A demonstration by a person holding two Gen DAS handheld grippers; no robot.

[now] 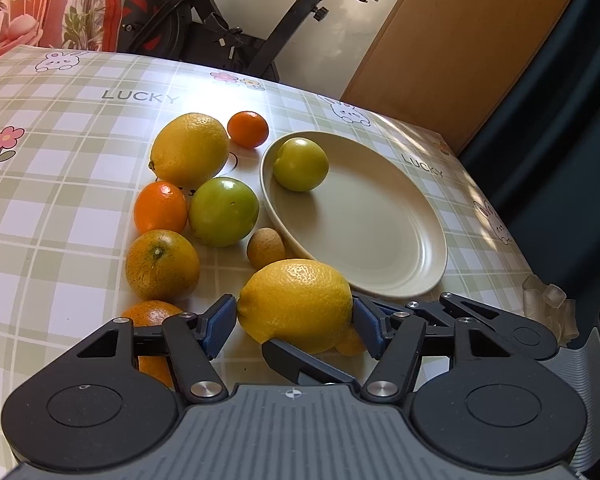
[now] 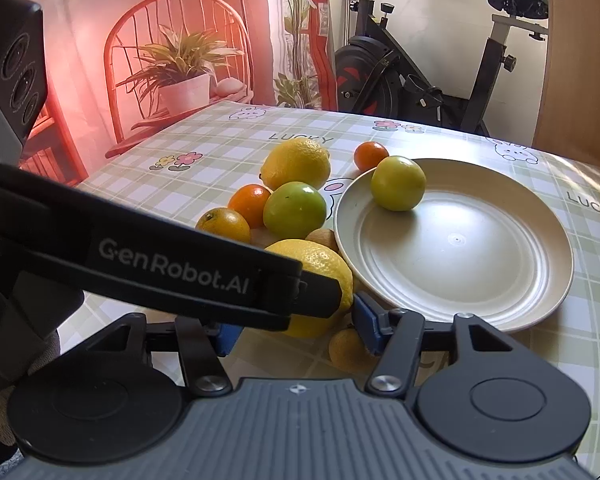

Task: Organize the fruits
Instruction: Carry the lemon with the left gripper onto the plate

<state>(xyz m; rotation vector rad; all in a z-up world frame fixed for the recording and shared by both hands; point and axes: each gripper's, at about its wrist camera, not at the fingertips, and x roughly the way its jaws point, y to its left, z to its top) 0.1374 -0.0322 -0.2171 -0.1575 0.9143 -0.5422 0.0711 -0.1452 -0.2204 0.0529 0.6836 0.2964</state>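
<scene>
One green fruit (image 1: 300, 164) sits on plate (image 1: 380, 240). L gripper (image 1: 295, 316) pinches near lemon (image 1: 296, 305) on counter (image 1: 60, 208). R gripper (image 2: 294, 328): spread, pads apart, nothing pinched.

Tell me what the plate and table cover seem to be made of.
Plate: likely plastic or melamine, cream, satin sheen, moulded concentric rings and a centre mark. Table cover: probably wipeable vinyl, smooth and glossy under the light, with a printed check pattern and cartoons.
</scene>
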